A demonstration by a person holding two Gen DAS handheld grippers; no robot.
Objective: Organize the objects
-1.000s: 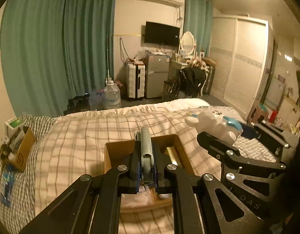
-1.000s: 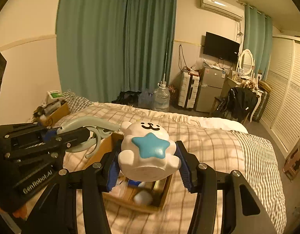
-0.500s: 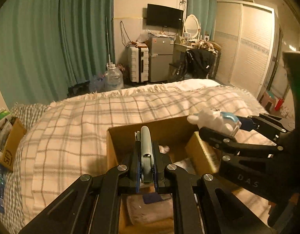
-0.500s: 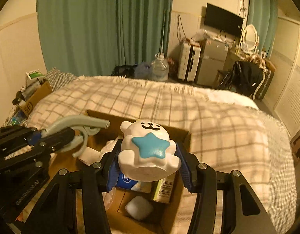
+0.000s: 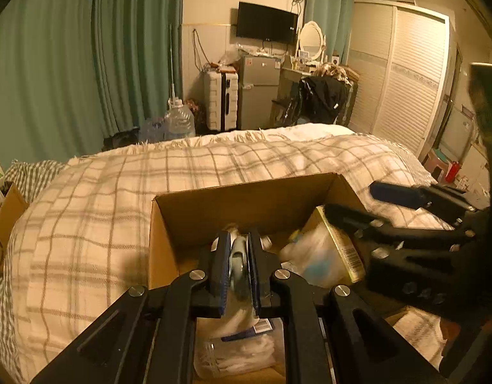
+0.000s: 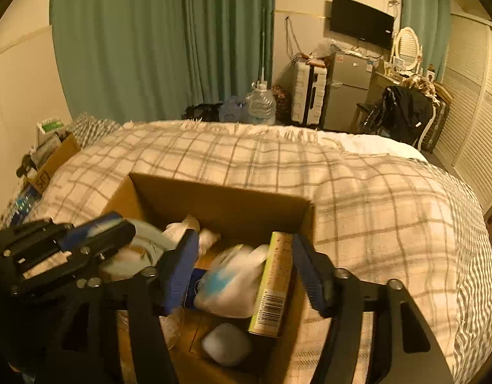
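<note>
An open cardboard box (image 5: 246, 198) (image 6: 220, 201) sits on the plaid bed and holds several items. My left gripper (image 5: 238, 256) is shut on a grey-blue curved hook-like object (image 5: 238, 259), held over the box's left part; the gripper also shows in the right wrist view (image 6: 98, 236). My right gripper (image 6: 242, 262) is open above the box. The white toy with the blue star (image 6: 233, 278) lies blurred in the box between its fingers, next to a green-yellow can (image 6: 273, 284). The right gripper shows at the right of the left wrist view (image 5: 374, 204).
A plaid blanket (image 6: 358, 198) covers the bed around the box. A second cardboard box (image 5: 2, 224) with clutter stands at the bed's left edge. A water jug (image 6: 260, 105), suitcase, small fridge and a chair with clothes stand beyond the bed.
Both grippers moved down toward the box. My right gripper opened and the white star toy dropped into the box. My left gripper stays shut on the hook-like object.
</note>
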